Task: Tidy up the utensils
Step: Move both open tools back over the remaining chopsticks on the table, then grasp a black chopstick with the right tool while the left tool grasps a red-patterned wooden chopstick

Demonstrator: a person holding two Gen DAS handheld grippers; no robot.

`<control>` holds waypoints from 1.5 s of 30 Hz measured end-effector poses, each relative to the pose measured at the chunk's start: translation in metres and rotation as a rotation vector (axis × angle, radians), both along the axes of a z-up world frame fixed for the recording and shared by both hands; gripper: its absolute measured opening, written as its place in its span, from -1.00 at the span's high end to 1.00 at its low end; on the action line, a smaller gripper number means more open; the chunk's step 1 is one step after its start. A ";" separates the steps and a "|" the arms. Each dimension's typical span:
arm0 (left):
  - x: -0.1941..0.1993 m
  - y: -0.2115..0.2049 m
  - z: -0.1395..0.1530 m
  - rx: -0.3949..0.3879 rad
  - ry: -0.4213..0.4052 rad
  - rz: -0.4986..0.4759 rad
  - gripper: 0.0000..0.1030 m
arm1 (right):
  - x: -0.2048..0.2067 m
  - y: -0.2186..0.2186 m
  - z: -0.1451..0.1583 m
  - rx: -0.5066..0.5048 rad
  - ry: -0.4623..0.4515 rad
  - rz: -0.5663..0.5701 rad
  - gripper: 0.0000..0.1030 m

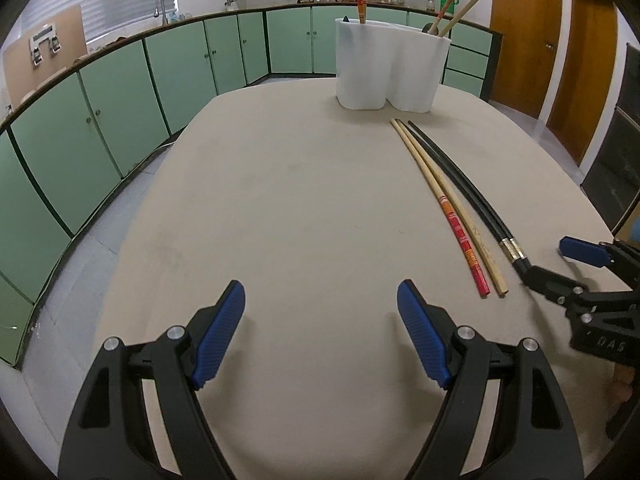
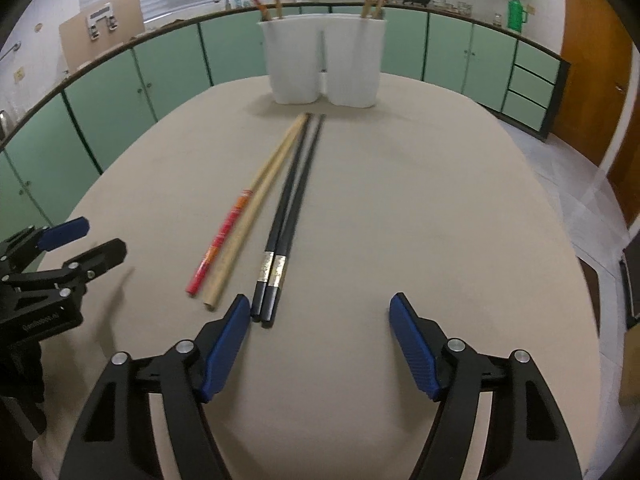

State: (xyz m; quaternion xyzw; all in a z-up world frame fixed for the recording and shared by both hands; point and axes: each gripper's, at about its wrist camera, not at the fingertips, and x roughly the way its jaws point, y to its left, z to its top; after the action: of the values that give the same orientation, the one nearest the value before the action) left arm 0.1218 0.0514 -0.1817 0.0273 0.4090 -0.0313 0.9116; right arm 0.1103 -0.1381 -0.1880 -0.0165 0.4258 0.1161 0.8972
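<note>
A white two-compartment holder [image 1: 384, 68] [image 2: 324, 64] stands upright at the far side of the beige table [image 1: 280, 200], with red and wooden chopsticks sticking out of it. In front of it lie a red-patterned chopstick [image 2: 224, 240], a plain wooden chopstick [image 2: 248, 224] and a pair of black chopsticks [image 2: 292, 200] with gold bands. My right gripper [image 2: 320, 300] is open low over the table. The black pair's near ends lie just inside its left finger, and the right pad is well clear of them. My left gripper [image 1: 320, 292] is open over bare table, left of the chopsticks.
Green cabinets [image 1: 120, 100] curve around the left and far sides, under a counter with a sink tap and pots. Orange doors [image 1: 524, 32] stand at the right. The table's rounded edge drops to a tiled floor on both sides.
</note>
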 end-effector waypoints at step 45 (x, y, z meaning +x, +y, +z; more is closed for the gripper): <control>-0.003 -0.053 -0.003 -0.037 0.017 -0.100 -0.50 | -0.002 -0.047 -0.003 0.084 -0.003 -0.091 0.86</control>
State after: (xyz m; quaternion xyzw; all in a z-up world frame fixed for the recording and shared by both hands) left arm 0.1188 -0.0019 -0.1848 0.0304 0.4141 -0.0847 0.9058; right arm 0.1079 -0.1849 -0.1906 0.0404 0.4193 0.0932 0.9022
